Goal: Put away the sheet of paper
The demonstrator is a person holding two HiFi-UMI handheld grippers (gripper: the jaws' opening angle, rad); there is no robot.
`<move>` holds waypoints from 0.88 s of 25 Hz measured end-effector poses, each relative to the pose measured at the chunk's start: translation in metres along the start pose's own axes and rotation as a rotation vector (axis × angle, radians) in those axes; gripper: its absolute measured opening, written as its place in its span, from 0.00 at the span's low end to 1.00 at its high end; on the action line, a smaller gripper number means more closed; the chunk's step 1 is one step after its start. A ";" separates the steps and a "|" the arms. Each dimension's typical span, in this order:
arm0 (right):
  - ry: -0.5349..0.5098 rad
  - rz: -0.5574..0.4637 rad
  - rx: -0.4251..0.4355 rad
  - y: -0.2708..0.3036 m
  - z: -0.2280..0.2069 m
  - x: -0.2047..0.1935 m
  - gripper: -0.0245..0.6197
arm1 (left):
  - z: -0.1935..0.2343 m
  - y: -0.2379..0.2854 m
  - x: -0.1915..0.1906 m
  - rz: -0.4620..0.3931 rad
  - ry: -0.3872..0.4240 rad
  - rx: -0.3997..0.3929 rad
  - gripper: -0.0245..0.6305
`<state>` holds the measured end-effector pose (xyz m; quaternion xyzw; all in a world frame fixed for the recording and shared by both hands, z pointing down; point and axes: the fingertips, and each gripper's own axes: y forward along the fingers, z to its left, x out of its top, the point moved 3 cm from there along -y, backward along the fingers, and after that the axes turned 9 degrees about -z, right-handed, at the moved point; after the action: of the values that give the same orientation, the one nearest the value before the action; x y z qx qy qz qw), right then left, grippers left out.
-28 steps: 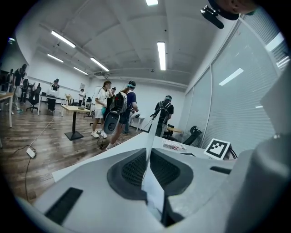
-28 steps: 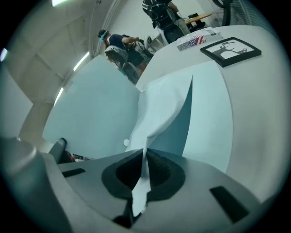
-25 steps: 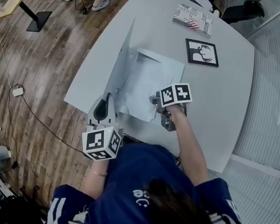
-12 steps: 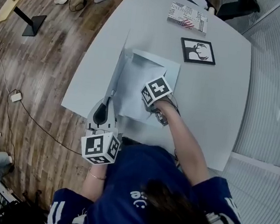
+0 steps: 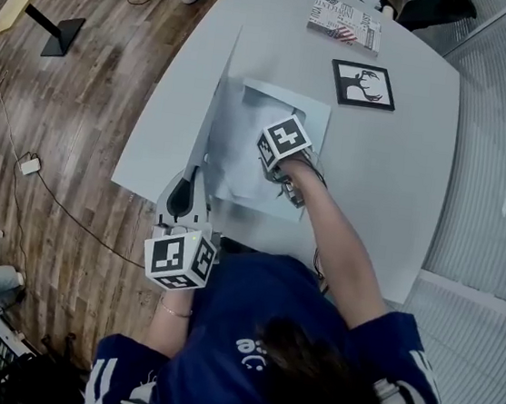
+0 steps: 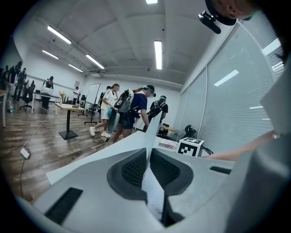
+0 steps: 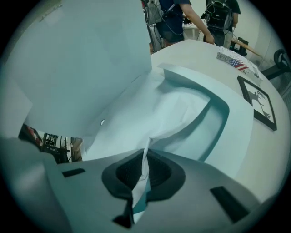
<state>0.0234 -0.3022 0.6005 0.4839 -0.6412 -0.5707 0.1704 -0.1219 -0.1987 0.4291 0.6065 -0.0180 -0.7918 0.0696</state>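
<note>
A white folder lies open on the grey table. Its cover stands upright, pinched near its bottom edge by my left gripper, which is shut on it. The left gripper view shows that cover edge-on between the pads of the left gripper. The sheet of paper lies crumpled across the folder's inside. My right gripper is shut on the sheet's near edge. Seen from the right gripper view, the sheet runs from the right gripper under the raised cover.
A black-framed picture and a printed booklet lie on the table beyond the folder. The table's left edge runs just beside the cover, with wooden floor below. Several people stand across the room.
My right gripper has moved left and away from me with the sheet, further over the folder's inside. The left gripper and the upright cover have stayed put.
</note>
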 end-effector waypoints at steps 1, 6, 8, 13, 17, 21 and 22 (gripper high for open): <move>0.005 -0.022 -0.018 -0.003 -0.004 0.003 0.05 | 0.002 0.000 0.001 -0.003 -0.003 0.004 0.08; 0.020 -0.145 -0.043 -0.011 -0.015 0.012 0.05 | 0.006 -0.004 0.001 0.001 -0.003 0.006 0.07; 0.025 -0.173 -0.059 -0.010 -0.019 0.012 0.05 | 0.003 -0.002 0.000 0.002 0.001 0.001 0.07; -0.009 -0.204 -0.146 -0.009 -0.028 0.012 0.05 | 0.002 -0.002 -0.002 0.003 0.008 0.004 0.07; 0.029 -0.184 -0.134 -0.010 -0.031 0.011 0.05 | 0.005 -0.003 0.000 0.001 -0.005 0.010 0.07; 0.070 -0.118 -0.048 -0.009 -0.026 0.001 0.05 | 0.006 -0.003 0.000 0.000 -0.003 0.012 0.07; 0.079 -0.111 -0.030 -0.010 -0.026 -0.001 0.06 | 0.005 -0.003 -0.001 0.000 -0.001 0.013 0.07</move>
<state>0.0478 -0.3148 0.5995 0.5383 -0.5974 -0.5694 0.1708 -0.1272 -0.1959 0.4308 0.6065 -0.0232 -0.7921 0.0655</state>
